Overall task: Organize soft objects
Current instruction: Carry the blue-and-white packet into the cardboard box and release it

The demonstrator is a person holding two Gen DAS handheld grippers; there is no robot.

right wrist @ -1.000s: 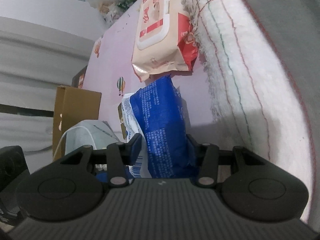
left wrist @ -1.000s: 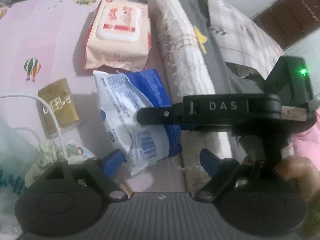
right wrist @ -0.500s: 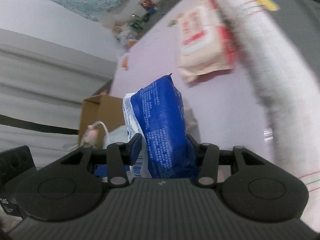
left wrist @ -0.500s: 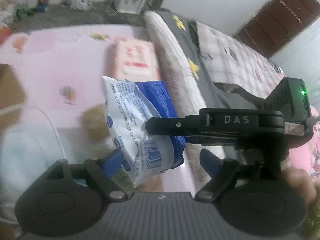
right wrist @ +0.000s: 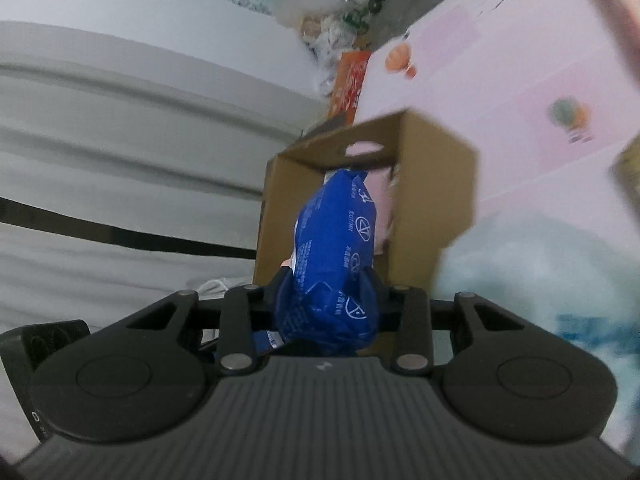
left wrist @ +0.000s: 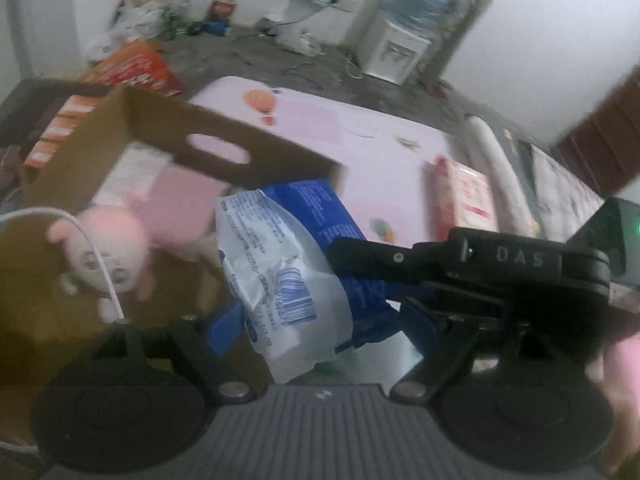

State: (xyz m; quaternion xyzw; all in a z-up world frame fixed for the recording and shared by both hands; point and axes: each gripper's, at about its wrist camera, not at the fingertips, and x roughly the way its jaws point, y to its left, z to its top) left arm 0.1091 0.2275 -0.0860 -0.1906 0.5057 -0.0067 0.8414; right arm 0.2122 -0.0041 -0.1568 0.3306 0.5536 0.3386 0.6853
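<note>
A blue and white soft packet point(right wrist: 340, 240) sits between the fingers of my right gripper point(right wrist: 328, 292), whose jaws are closing and squeezing it. The packet hangs in front of the open top of a brown cardboard box point(right wrist: 436, 184). In the left wrist view the same packet point(left wrist: 280, 264) hangs beside the box point(left wrist: 168, 128), with the right gripper point(left wrist: 500, 268) clamped on it from the right. My left gripper point(left wrist: 320, 324) stands open just below, its fingers wide on either side of the packet and not pressing it. A pink plush toy point(left wrist: 104, 248) lies inside the box.
A pink wet-wipes pack point(left wrist: 464, 196) lies on the pink mat point(left wrist: 360, 128) by rolled bedding. A white cable point(left wrist: 100, 264) crosses the box. A pale plastic bag point(right wrist: 540, 272) sits right of the box. A water dispenser point(left wrist: 404, 40) stands at the far wall.
Both grippers swung left and up from beside the bedding to the cardboard box, carrying the packet off the mat. The right jaws have narrowed on the packet.
</note>
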